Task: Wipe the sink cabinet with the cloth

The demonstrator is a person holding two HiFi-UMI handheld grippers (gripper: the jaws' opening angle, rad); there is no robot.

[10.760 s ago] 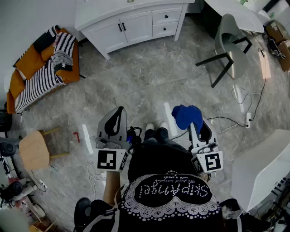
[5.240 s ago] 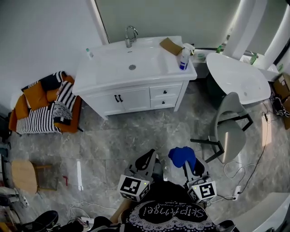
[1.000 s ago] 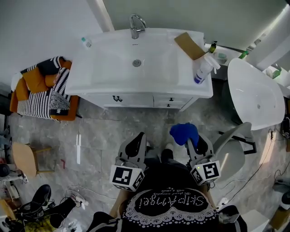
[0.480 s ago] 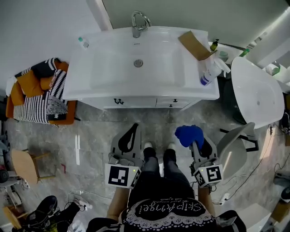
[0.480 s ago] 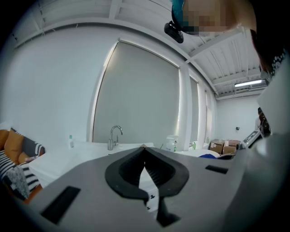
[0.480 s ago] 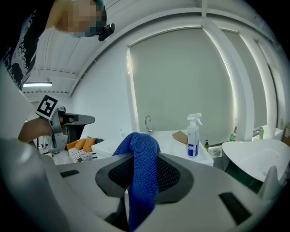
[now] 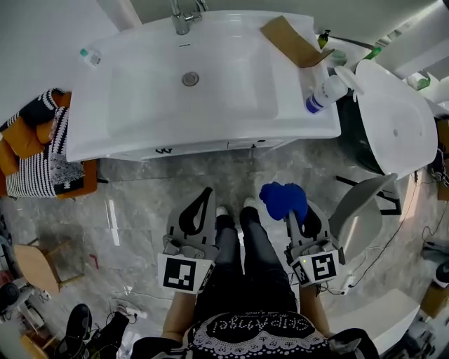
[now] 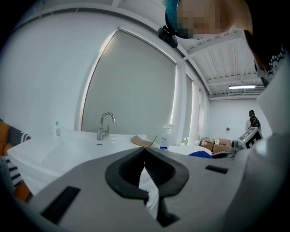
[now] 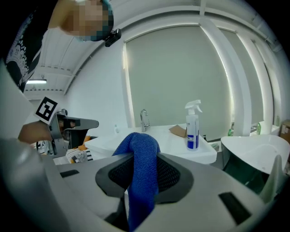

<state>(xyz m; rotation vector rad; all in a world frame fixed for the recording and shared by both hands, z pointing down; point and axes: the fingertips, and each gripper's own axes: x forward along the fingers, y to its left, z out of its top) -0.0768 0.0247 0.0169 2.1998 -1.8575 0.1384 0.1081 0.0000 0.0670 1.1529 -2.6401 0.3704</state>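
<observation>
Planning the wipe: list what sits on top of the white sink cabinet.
Chrome faucet, flat brown cardboard piece, white spray bottle, small clear bottle. The countertop beneath the cardboard is hidden.

Count per kind: 2 grippers – left gripper (image 7: 207, 191), right gripper (image 9: 144, 153). 1 cloth (image 7: 283, 199). 1 sink cabinet (image 7: 295, 105). 1 faucet (image 7: 181, 15). 1 drain (image 7: 190, 79). 1 spray bottle (image 7: 324, 92). 1 small bottle (image 7: 90, 56). 1 cardboard sheet (image 7: 287, 41). 1 tub (image 7: 393, 126). 1 chair (image 7: 361, 217). 1 stool (image 7: 34, 265). 1 sofa (image 7: 35, 154). 2 cardboard boxes (image 8: 216, 145). 1 person (image 7: 259, 329).
</observation>
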